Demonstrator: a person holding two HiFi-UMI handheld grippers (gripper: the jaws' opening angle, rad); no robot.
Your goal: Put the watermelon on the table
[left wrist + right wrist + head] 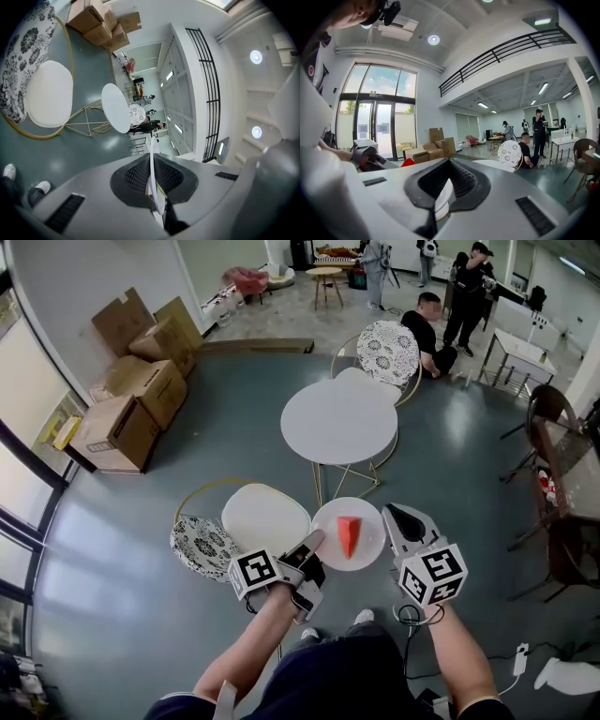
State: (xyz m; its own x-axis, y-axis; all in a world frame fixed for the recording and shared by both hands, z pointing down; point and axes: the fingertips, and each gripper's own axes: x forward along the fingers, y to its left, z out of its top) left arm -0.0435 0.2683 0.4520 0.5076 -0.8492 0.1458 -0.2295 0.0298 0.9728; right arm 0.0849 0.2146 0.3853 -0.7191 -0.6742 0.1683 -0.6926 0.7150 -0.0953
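A red wedge of watermelon point(349, 536) lies on a small white plate point(368, 542) held in the air between my two grippers. My left gripper point(317, 542) is shut on the plate's left rim, and my right gripper point(388, 521) is shut on its right rim. In the left gripper view the plate point(153, 174) shows edge-on, pinched between the left gripper's point(152, 157) dark pads. In the right gripper view the plate rim point(442, 200) sits inside the right gripper point(443, 185), with the watermelon point(408, 162) beyond it. The round white table point(339, 420) stands ahead of the plate.
A chair with a white seat point(265, 517) and patterned back stands just left of the plate. A second patterned chair point(387, 352) is behind the table. Cardboard boxes point(131, 390) are stacked at the left wall. Several people point(427, 324) are at the back; a dark chair point(553, 418) is at right.
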